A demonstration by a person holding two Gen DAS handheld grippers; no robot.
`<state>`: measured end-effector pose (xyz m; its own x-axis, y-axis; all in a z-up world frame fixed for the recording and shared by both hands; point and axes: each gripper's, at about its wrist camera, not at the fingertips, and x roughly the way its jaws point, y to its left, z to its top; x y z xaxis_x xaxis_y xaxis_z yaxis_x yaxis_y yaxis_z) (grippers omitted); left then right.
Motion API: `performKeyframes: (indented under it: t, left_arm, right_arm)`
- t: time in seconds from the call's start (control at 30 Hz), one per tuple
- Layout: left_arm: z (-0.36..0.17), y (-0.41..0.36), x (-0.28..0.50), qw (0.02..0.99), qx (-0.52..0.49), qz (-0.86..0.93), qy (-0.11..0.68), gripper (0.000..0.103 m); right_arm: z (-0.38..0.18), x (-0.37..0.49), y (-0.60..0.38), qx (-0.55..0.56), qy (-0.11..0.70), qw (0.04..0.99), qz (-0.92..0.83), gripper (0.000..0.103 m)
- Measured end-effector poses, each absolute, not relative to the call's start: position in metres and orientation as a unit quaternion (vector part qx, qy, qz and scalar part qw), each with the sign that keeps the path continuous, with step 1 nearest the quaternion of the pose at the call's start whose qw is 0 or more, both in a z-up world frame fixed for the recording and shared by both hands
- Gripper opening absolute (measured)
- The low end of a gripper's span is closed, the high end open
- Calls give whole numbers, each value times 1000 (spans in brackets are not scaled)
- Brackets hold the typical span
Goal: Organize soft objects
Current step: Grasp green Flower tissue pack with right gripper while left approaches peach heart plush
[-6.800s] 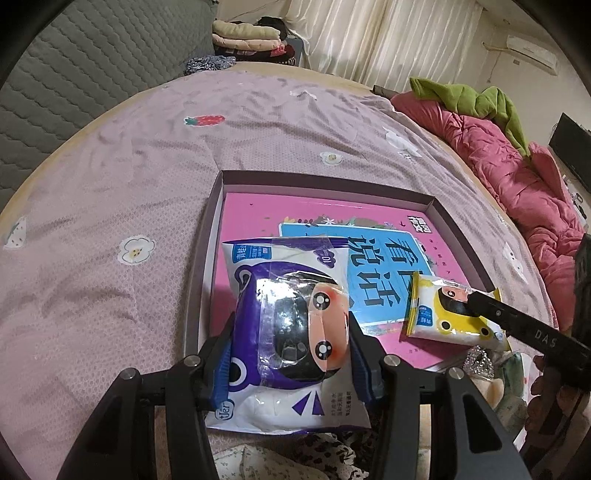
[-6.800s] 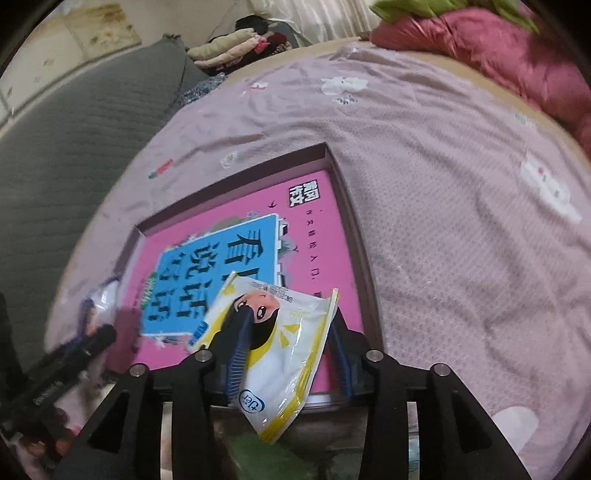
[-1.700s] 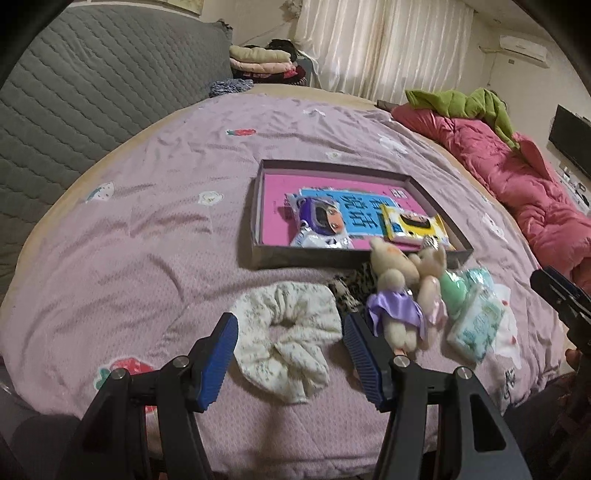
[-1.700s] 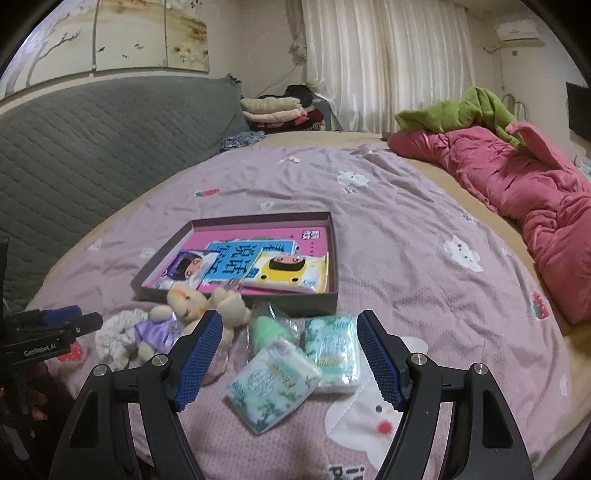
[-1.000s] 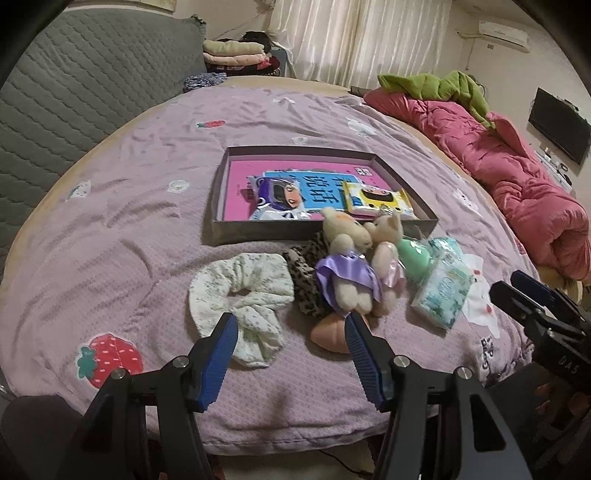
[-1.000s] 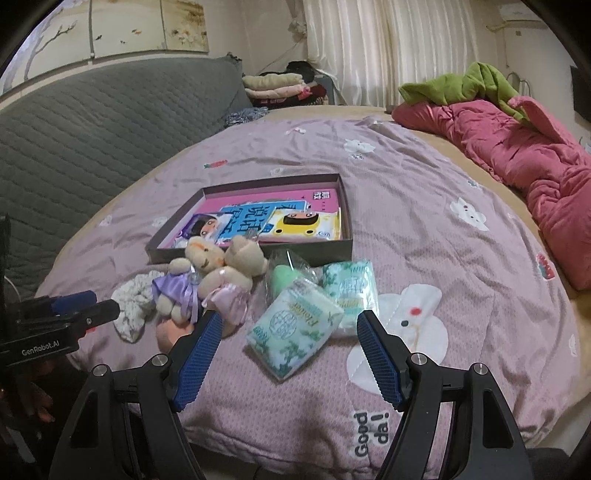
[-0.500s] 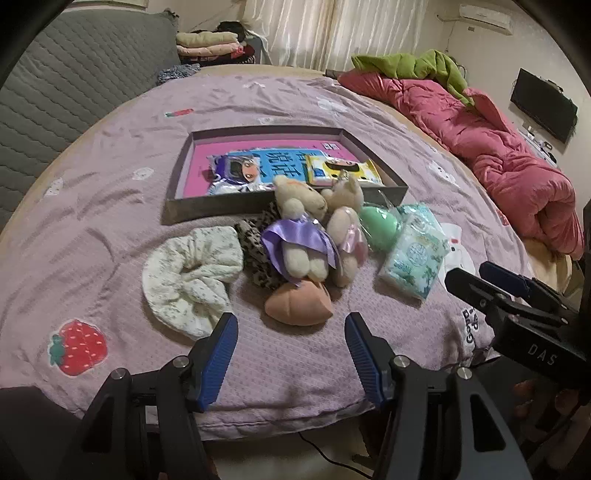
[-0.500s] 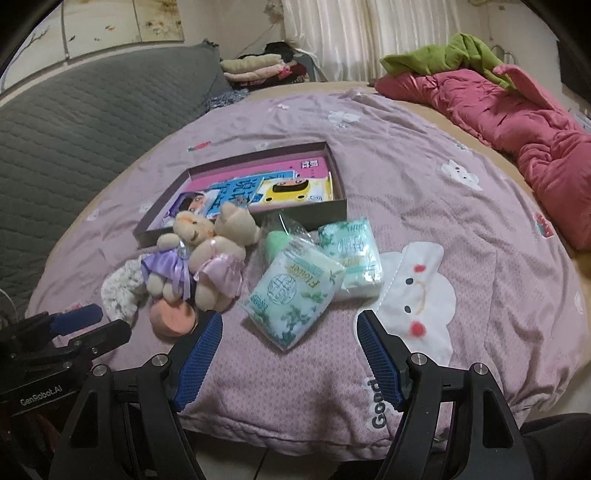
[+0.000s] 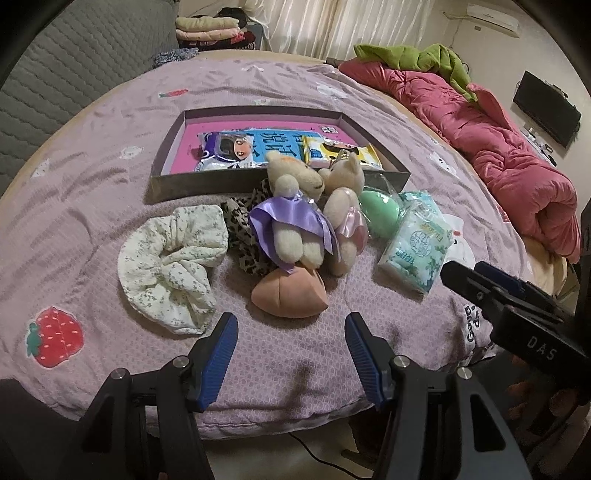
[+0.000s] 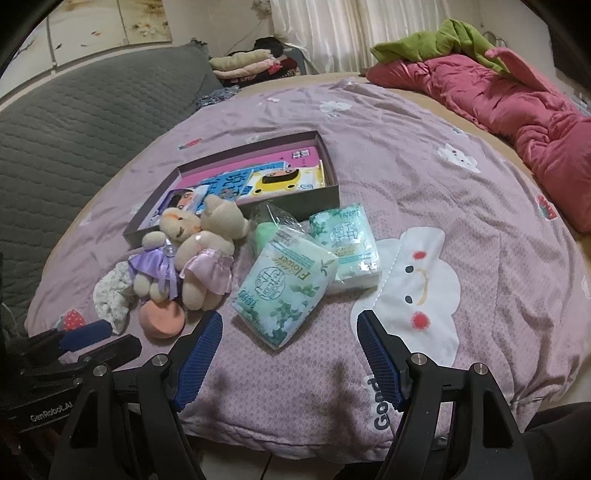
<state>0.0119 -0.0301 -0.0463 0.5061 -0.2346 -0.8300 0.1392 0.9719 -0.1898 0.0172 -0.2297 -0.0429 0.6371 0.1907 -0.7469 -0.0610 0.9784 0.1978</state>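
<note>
A shallow box [image 9: 207,181] [image 10: 295,197] on the bed holds a purple tissue pack [image 9: 225,149] and a yellow tissue pack [image 9: 343,153] [image 10: 284,181]. In front of it lie a white floral scrunchie [image 9: 173,258], a leopard scrunchie [image 9: 240,229], two plush bears [image 9: 295,218] [image 10: 192,251], a peach sponge [image 9: 290,293] [image 10: 162,317], a green sponge [image 9: 380,210] and two green tissue packs [image 10: 284,284] [image 10: 345,243]. My left gripper [image 9: 288,354] is open and empty near the peach sponge. My right gripper [image 10: 290,354] is open and empty near the closer tissue pack.
The lilac bedsheet [image 10: 443,206] ends at the near edge just under both grippers. A pink quilt [image 10: 517,110] with a green cloth lies at the far right. A grey padded headboard [image 10: 74,129] is at the left, folded clothes [image 9: 210,29] behind.
Both grippers let go of the tissue packs in the box and pulled back to the near edge of the bed. They now hang open over the loose items, a little closer than half a second ago.
</note>
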Motion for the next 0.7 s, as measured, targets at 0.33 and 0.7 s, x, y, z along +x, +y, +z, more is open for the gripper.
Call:
performKeyframes:
  t: [0.33, 0.7]
  left_arm:
    - [-57, -23, 25, 855, -84, -108, 500, 60]
    - [-71, -29, 42, 844, -105, -113, 514, 60]
  right_arm:
    - [-53, 27, -222, 81, 432, 895, 76, 76]
    - [-58, 36, -229, 115, 437, 889, 71, 77]
